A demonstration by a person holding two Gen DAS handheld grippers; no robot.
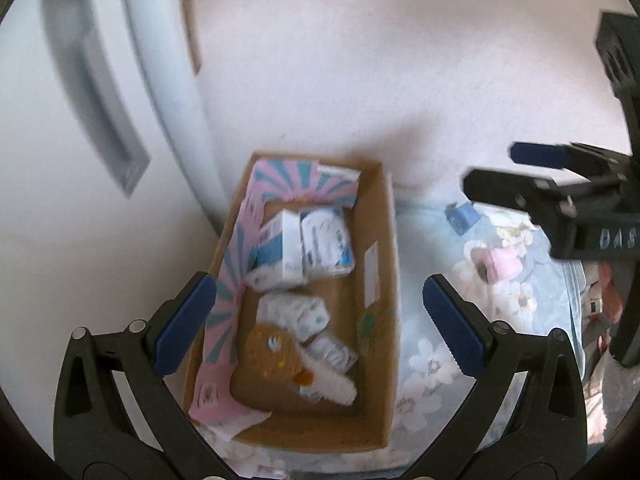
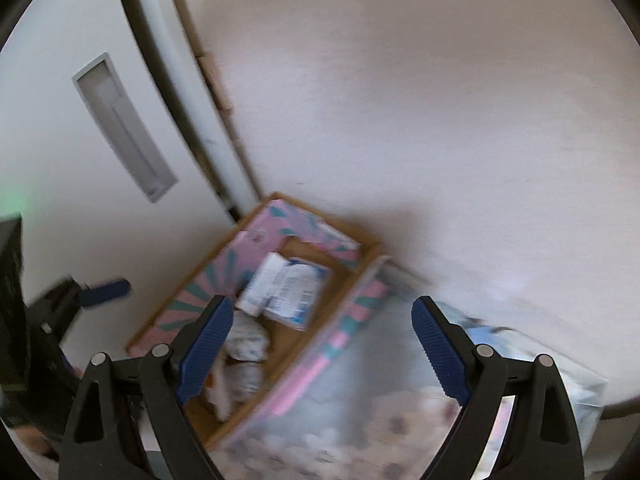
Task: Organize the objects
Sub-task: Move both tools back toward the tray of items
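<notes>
Bedding with a pale blue floral print (image 1: 440, 360) is seen under everything, so the surface looks like a bed rather than a desk. Set on it, against the white wall (image 1: 400, 60) and beside a white door (image 1: 60, 200), is the cardboard box (image 1: 384, 264), lined with pink-and-teal flaps. Inside it, white-and-blue packets (image 1: 316, 244) are stacked toward the far end, with more soft packs (image 1: 292, 312) and an orange-brown knitted thing (image 1: 268, 352) nearer.

Left claw (image 1: 320, 320) is held wide and empty above the box; right claw (image 2: 320, 348) is spread wide too, nothing gripped.

So a fetch step is probably in hand: things already sorted into the box, more left outside. A pink roll (image 1: 496, 264) and a small blue item (image 1: 462, 216) lie on the bedding well right of the box. Next move likely calls for the right claw to be lowered over the roll and closed. Soft bedding could let it roll away. Everything's pretty blurred, so labels can't be read.
</notes>
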